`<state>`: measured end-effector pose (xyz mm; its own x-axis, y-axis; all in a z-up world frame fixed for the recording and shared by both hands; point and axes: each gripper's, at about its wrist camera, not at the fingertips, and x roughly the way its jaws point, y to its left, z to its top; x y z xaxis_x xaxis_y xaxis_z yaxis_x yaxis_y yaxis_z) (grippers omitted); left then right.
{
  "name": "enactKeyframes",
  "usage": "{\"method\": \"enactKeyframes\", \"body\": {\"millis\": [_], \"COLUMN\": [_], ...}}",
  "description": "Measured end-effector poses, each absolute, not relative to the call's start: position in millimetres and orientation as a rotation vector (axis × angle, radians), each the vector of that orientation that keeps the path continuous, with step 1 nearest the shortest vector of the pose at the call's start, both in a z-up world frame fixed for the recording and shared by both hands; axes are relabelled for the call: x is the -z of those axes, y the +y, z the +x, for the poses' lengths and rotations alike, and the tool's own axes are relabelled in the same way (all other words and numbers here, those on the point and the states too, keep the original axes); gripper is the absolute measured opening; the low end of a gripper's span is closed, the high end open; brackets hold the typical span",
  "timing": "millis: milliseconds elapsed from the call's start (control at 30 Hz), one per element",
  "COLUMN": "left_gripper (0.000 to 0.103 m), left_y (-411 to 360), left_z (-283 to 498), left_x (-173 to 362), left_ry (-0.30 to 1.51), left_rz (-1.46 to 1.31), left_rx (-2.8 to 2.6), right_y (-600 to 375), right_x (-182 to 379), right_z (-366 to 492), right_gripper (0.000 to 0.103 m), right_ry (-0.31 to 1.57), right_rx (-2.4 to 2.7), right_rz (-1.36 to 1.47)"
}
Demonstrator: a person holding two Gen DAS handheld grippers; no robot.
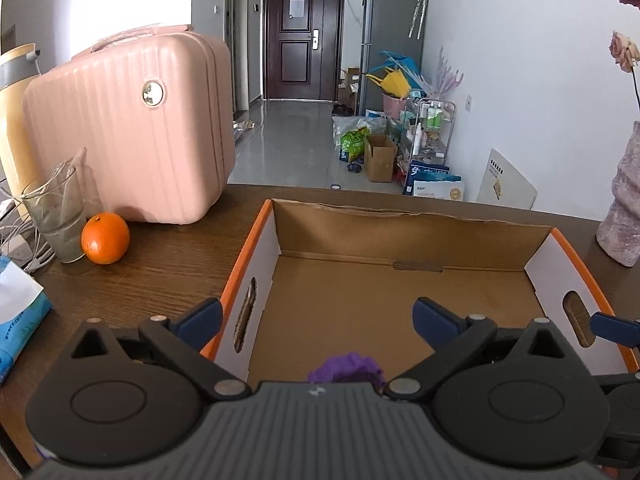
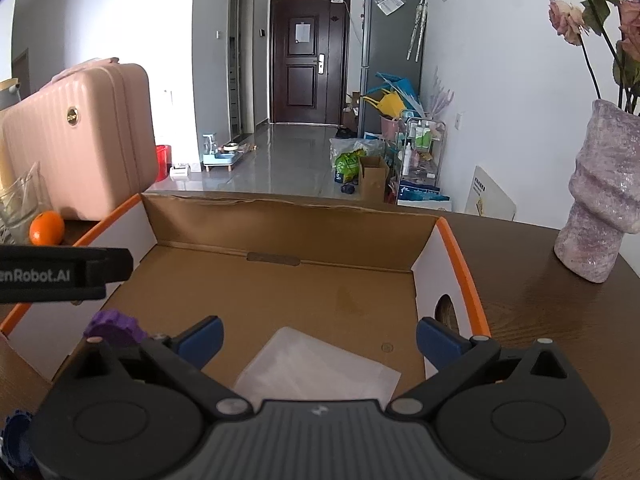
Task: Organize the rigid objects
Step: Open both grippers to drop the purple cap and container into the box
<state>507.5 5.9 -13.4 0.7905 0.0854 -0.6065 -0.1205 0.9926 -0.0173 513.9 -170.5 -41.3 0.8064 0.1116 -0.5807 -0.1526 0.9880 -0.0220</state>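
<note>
Purple gear piece lay in cardboard box | looked light, stiff; take by rim | left hand-held gripper wide, empty | right hand-held gripper wide, empty

White walls, glossy grey floor. Dark door at hall's end; grey fridge beside it. Daylight bright, left.

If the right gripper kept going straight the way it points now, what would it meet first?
Most likely the translucent white sheet lying on the floor of the cardboard box, just ahead of the open right gripper; depth is hard to judge.
</note>
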Motion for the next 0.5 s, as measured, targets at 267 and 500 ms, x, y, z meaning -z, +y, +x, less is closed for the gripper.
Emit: {"method": "enactKeyframes", "body": {"millis": [267, 500], "left_gripper": [0.103, 0.103], "left_y": [8, 12], "left_z": [505, 496], "left_x": [11, 4], "left_ry": [0.644, 0.619], "left_rz": [-0.06, -0.071], "left_rx": [-0.114, -0.123], "right_y": [-171, -171], "right_x": [38, 31], "right_z": [510, 501], "right_gripper": [0.103, 0.103], "right_ry": [0.611, 0.585], "right_rx": [-0.148, -0.152], "right_rz": [-0.069, -0.07]}}
